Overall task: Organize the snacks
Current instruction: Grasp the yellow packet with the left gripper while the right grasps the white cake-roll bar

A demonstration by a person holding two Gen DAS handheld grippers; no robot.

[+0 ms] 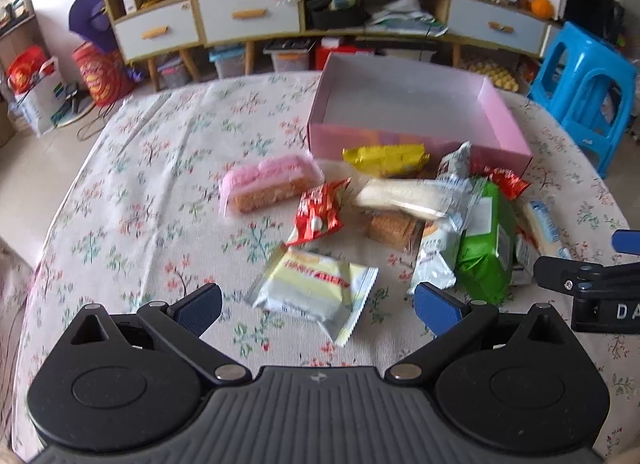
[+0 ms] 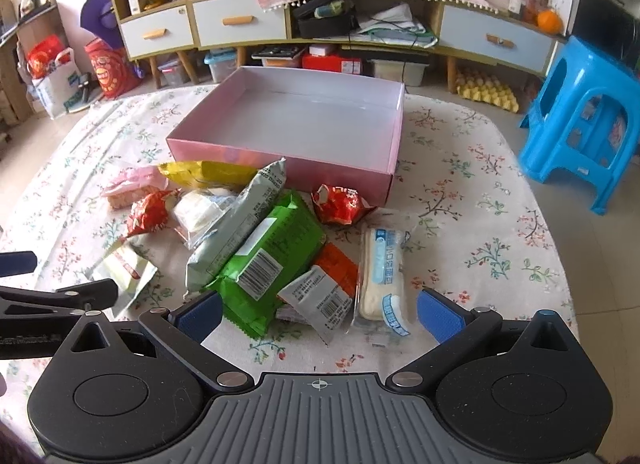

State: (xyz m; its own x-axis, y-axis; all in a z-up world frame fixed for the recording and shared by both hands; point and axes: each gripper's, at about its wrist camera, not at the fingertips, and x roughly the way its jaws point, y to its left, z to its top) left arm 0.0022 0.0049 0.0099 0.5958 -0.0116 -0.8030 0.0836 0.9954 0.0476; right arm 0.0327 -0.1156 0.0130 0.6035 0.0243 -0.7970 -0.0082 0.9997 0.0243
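Note:
A pile of snack packets lies on the flowered tablecloth in front of an empty pink box (image 1: pixel 344 133) (image 2: pixel 224 145). My left gripper (image 1: pixel 318 306) is open, its blue pads either side of a pale yellow wafer packet (image 1: pixel 316 288) (image 2: pixel 124 270). Beyond it lie a red packet (image 1: pixel 318 211), a pink cake pack (image 1: pixel 268 181) and a yellow packet (image 1: pixel 386 157). My right gripper (image 2: pixel 318 310) is open just short of a green packet (image 2: pixel 272 260), a grey-white packet (image 2: pixel 326 300) and a white bread pack (image 2: pixel 382 280). A second red packet (image 2: pixel 340 203) sits by the box.
The table (image 2: pixel 500 223) is round with bare cloth on the left and right. A blue plastic stool (image 2: pixel 584 119) stands off its right edge. Behind are a low cabinet with drawers (image 2: pixel 240 23), bags and storage boxes on the floor.

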